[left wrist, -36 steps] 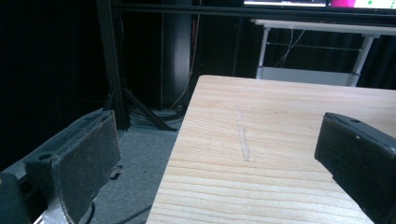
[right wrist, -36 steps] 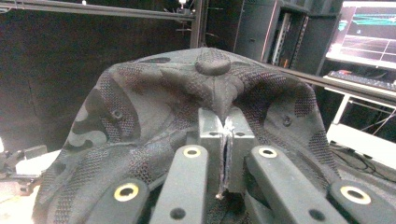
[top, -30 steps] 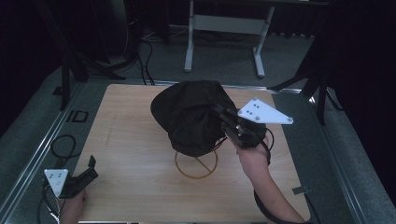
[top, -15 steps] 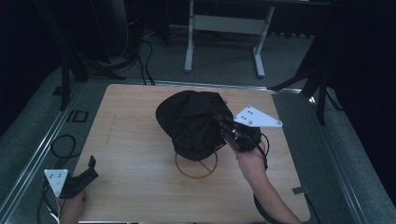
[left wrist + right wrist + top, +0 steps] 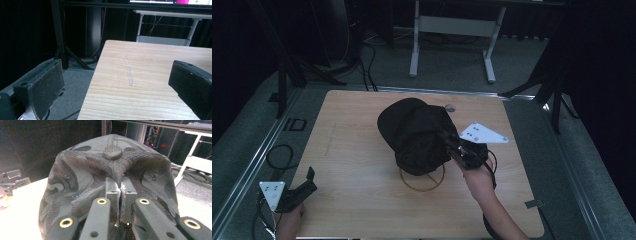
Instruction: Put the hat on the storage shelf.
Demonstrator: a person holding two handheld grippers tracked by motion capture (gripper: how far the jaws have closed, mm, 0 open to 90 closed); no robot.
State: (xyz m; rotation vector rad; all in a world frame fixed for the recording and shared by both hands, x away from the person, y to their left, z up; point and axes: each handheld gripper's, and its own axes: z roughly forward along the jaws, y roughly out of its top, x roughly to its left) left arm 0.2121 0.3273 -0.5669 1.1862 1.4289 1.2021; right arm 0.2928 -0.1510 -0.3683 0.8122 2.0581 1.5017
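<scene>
The right tool (image 5: 455,146) pinches the black cap's (image 5: 414,132) fabric over the ring stand (image 5: 422,181) mid-bench (image 5: 352,150), ready to seat it; the left tool (image 5: 304,182) idles with jaws apart at the near left corner.

Right hand-held gripper (image 5: 121,202) pinched closed, left hand-held gripper (image 5: 120,82) wide apart.

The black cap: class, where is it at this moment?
In the high view the black cap is at the table's middle, pinched by the right gripper, directly over a wooden ring.
</scene>
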